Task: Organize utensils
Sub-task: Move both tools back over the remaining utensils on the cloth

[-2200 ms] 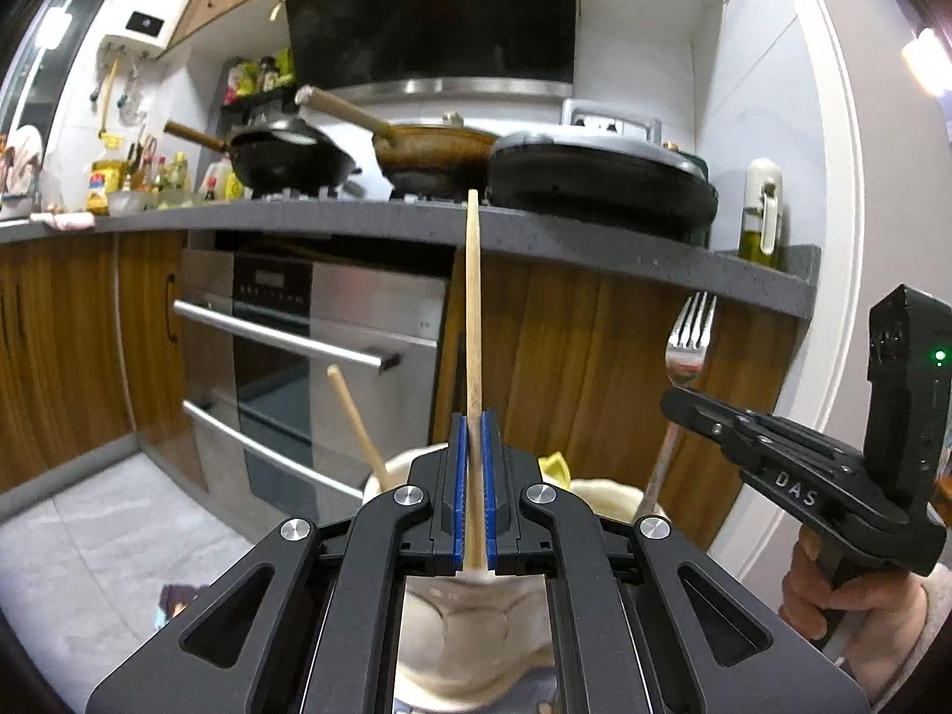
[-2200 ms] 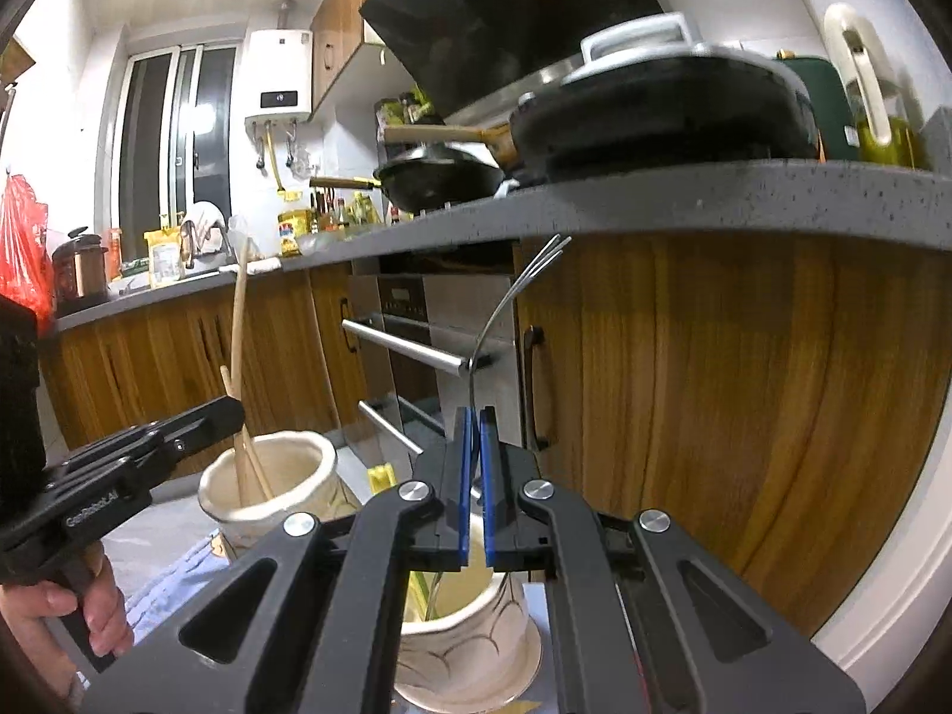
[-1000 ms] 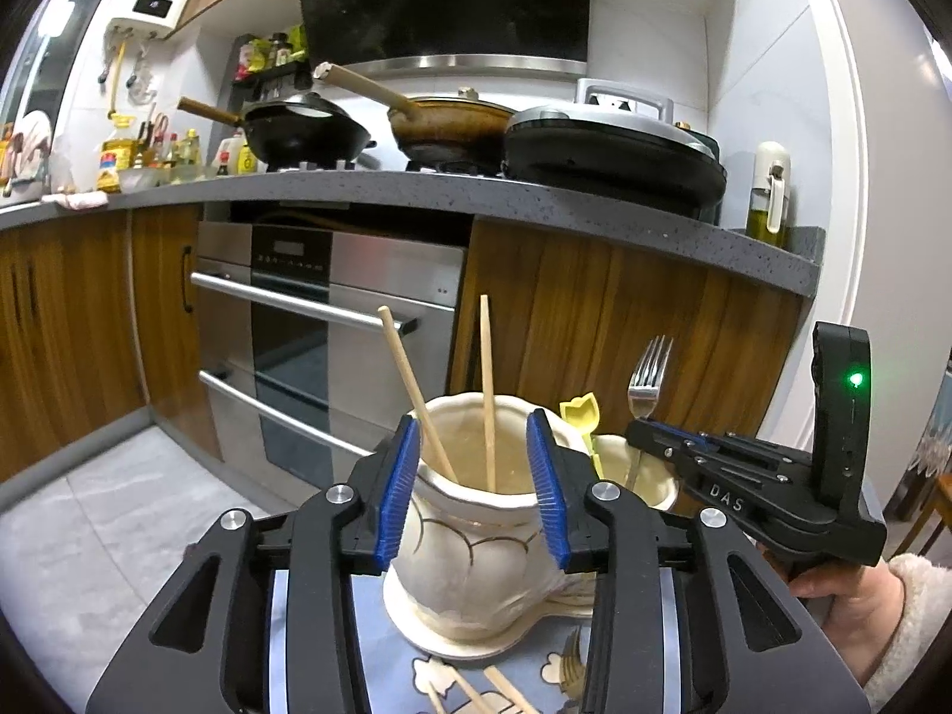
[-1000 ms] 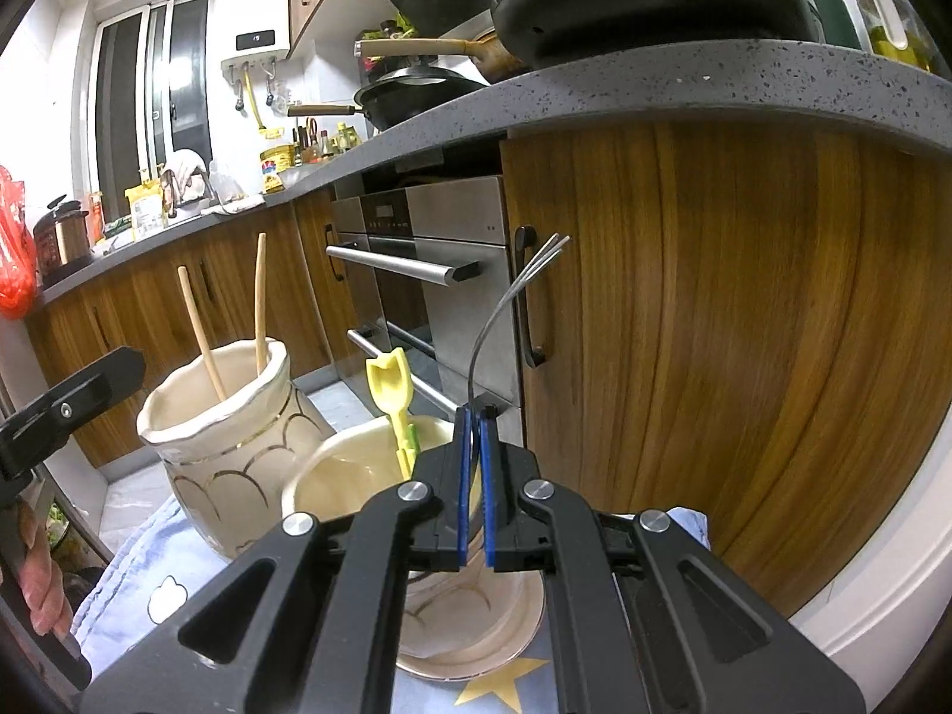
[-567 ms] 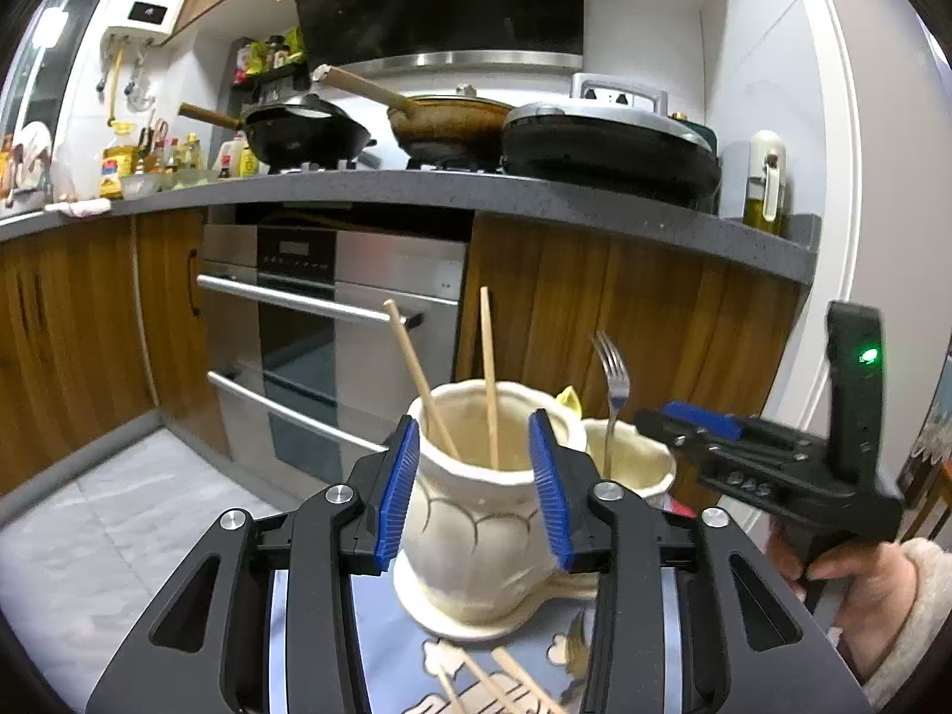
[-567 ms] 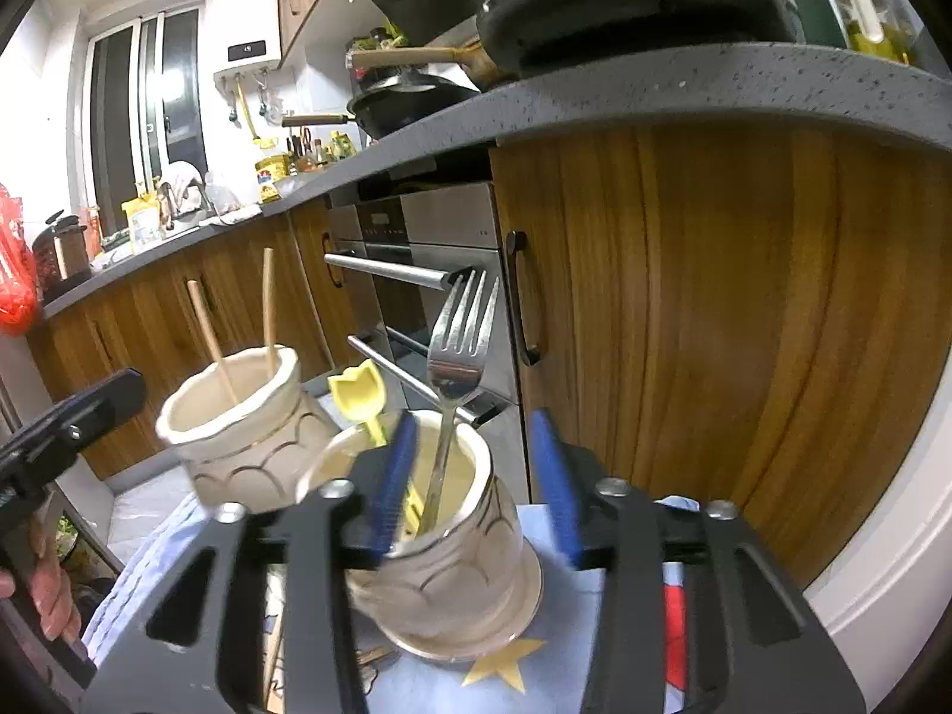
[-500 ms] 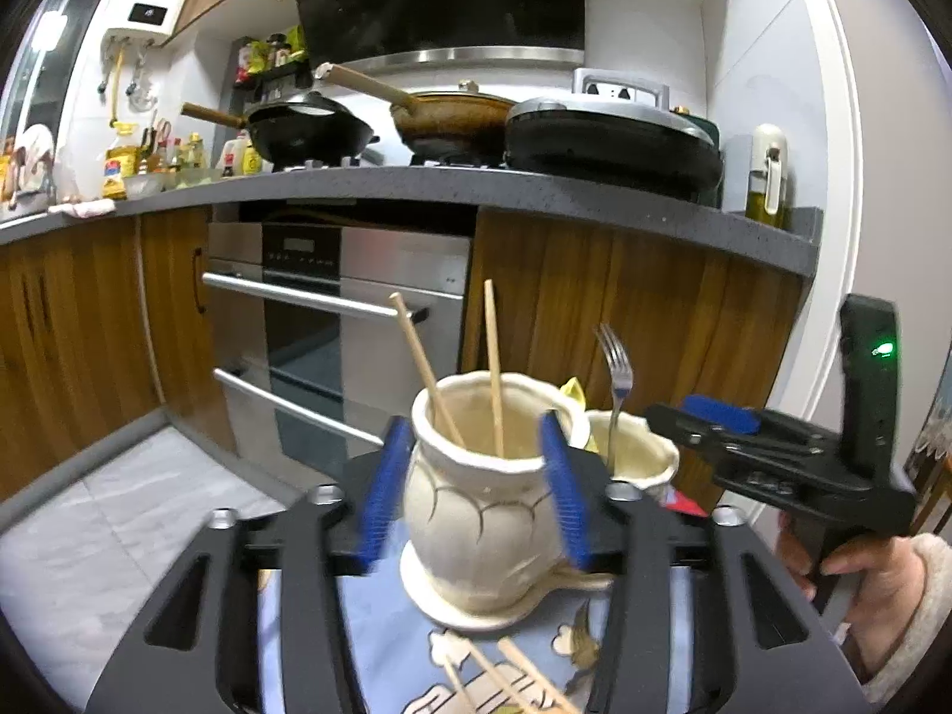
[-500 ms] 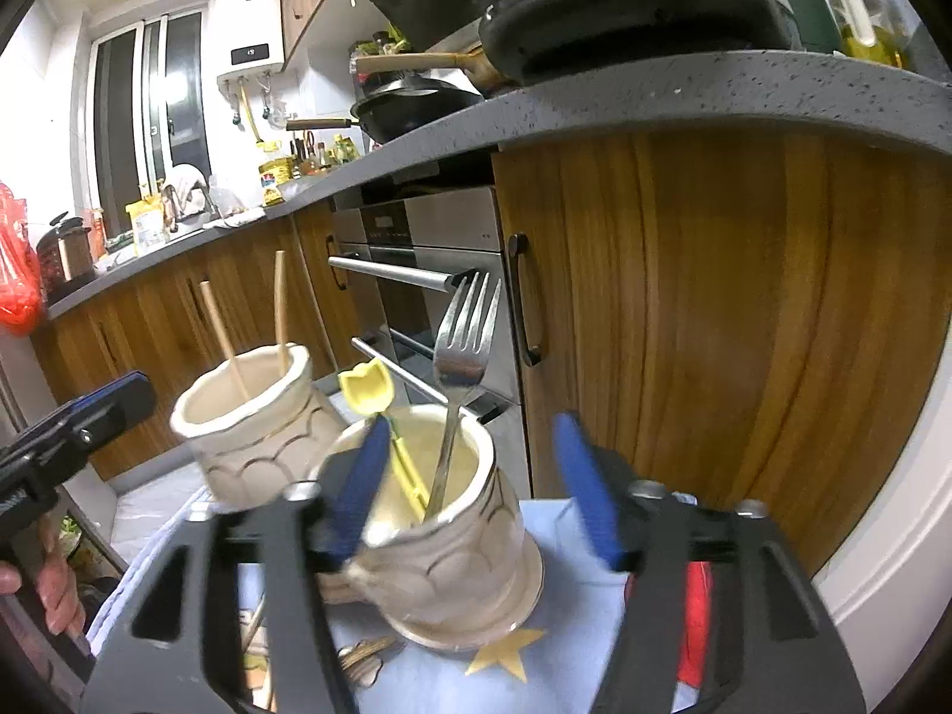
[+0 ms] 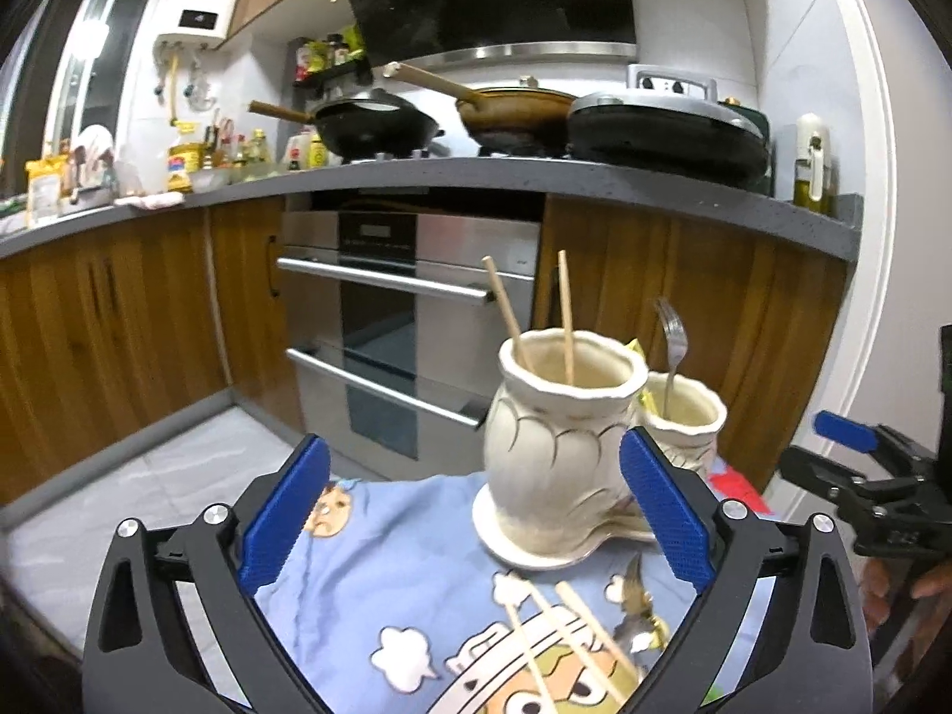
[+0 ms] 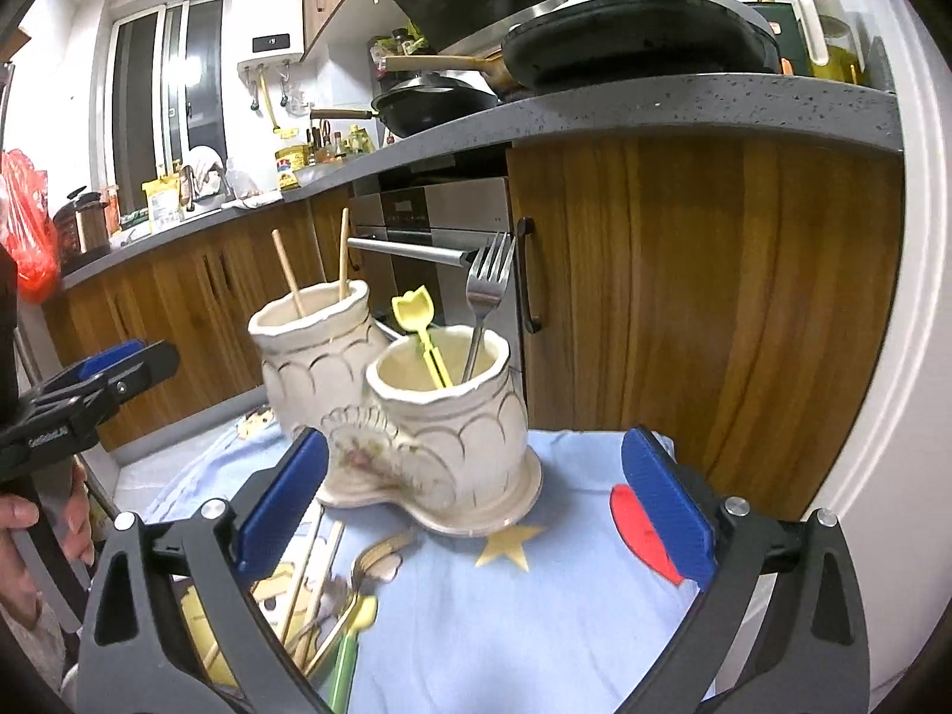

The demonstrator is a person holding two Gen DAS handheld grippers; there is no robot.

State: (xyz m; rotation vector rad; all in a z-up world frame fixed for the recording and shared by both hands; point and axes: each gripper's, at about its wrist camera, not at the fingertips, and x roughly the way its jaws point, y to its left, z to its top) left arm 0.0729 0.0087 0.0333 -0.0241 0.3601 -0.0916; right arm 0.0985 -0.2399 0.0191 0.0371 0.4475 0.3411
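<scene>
The left claw (image 9: 473,514) stood spread wide, its jaws having just opened, with nothing pinched between them. On the blue cloth (image 10: 535,607) stood two joined pots: the left pot (image 10: 315,351) held two chopsticks (image 10: 288,273), the right pot (image 10: 452,410) held a yellow pick (image 10: 416,321) and a fork (image 10: 485,291). More utensils (image 10: 333,595) lay loose on the cloth before them, and the right claw (image 10: 473,511) was also wide apart, just opened and empty.

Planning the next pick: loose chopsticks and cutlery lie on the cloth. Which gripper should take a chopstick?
Probably left. The left gripper is open with loose chopsticks lying between its fingers, and the chopstick pot stands just ahead. The right gripper, also open, faces the fork pot.
</scene>
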